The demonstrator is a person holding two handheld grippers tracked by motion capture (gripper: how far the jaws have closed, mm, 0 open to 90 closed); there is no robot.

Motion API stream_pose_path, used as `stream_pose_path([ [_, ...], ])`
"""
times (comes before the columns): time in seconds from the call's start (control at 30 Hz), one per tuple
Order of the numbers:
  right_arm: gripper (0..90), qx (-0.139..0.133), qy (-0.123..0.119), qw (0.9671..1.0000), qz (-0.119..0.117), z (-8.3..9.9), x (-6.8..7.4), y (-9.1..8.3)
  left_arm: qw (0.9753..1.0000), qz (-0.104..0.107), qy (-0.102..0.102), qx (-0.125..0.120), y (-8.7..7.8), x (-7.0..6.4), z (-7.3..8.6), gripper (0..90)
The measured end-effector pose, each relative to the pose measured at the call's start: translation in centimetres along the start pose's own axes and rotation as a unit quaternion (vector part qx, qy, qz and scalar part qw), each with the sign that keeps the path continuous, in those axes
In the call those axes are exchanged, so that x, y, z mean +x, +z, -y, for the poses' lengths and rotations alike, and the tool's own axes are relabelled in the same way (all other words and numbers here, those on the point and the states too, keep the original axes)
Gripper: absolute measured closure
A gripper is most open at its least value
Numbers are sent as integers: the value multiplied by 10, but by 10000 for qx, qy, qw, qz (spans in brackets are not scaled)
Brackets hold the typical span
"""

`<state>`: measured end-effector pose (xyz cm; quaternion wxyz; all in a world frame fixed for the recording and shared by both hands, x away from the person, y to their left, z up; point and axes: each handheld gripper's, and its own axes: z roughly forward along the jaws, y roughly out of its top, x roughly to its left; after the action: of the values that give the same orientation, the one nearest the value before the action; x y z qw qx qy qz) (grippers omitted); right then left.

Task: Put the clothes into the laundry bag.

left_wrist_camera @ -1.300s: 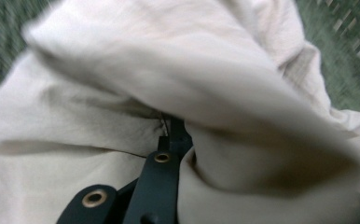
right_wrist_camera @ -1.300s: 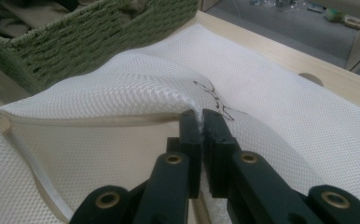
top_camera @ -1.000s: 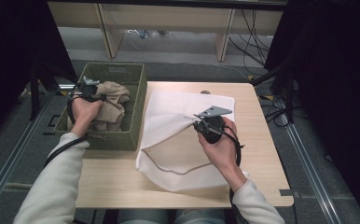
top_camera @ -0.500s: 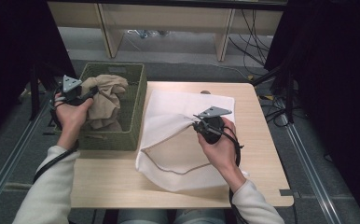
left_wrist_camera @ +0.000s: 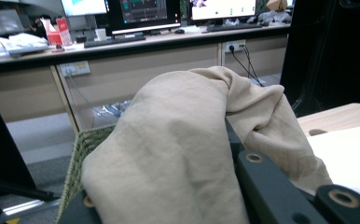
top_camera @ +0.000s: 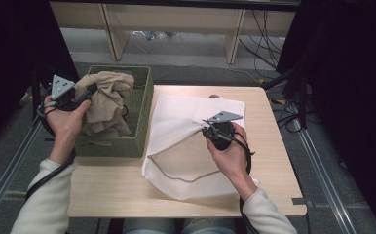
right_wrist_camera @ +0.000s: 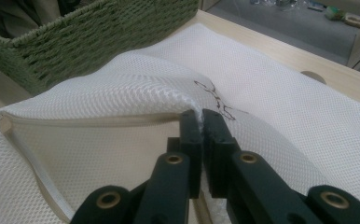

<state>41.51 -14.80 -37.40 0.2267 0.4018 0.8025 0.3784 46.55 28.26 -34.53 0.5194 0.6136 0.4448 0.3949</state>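
high view with both tool views. our left tool (top_camera: pixel 84 92) has lifted the tan garment (top_camera: pixel 104 100) up out of the green woven basket (top_camera: pixel 140 105) within the last second: earlier the cloth lay low in the basket with the hand down over it, and now its bulk bulges above the rim at the far left, its lower folds still trailing inside. in the left tool view the garment (left_wrist_camera: pixel 178 154) drapes over the jaws, which are pinching a fold of it. our right tool (top_camera: pixel 210 127) has not moved; its jaws are pressed together on the upper edge of the white mesh bag's (top_camera: pixel 196 146) opening, raising that edge off the table (top_camera: pixel 273 165). in the right tool view the pinched hem (right_wrist_camera: pixel 194 112) stands clear above the lower layer, so the mouth gapes toward the left and near side. we judge the extraction nearly done; the next move is to carry the garment rightward and feed it into the open mouth. trailing folds could snag on the basket rim.
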Motion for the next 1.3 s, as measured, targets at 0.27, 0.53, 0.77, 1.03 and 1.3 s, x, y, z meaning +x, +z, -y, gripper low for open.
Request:
stream_pose_path([
  [0.27, 882, 11, 51, 10000, 17, 0, 1, 1, 9993, 24, 228, -278, -17, -4, -15, 823],
  [0.53, 882, -13, 25, 10000, 29, 0, 0, 0, 9985, 67, 349, -426, -30, -8, -25, 822],
  [0.77, 882, 24, 116, 9999, 15, 0, 2, -1, 9977, 134, 420, -516, -40, -13, -33, 822],
  [1.03, 883, -14, -19, 10000, 53, 0, 0, 0, 9971, 143, 453, -600, -47, -16, -37, 823],
  [1.3, 884, 17, 152, 9999, 47, 0, 3, -1, 9957, 255, 478, -757, -62, -22, -45, 823],
])
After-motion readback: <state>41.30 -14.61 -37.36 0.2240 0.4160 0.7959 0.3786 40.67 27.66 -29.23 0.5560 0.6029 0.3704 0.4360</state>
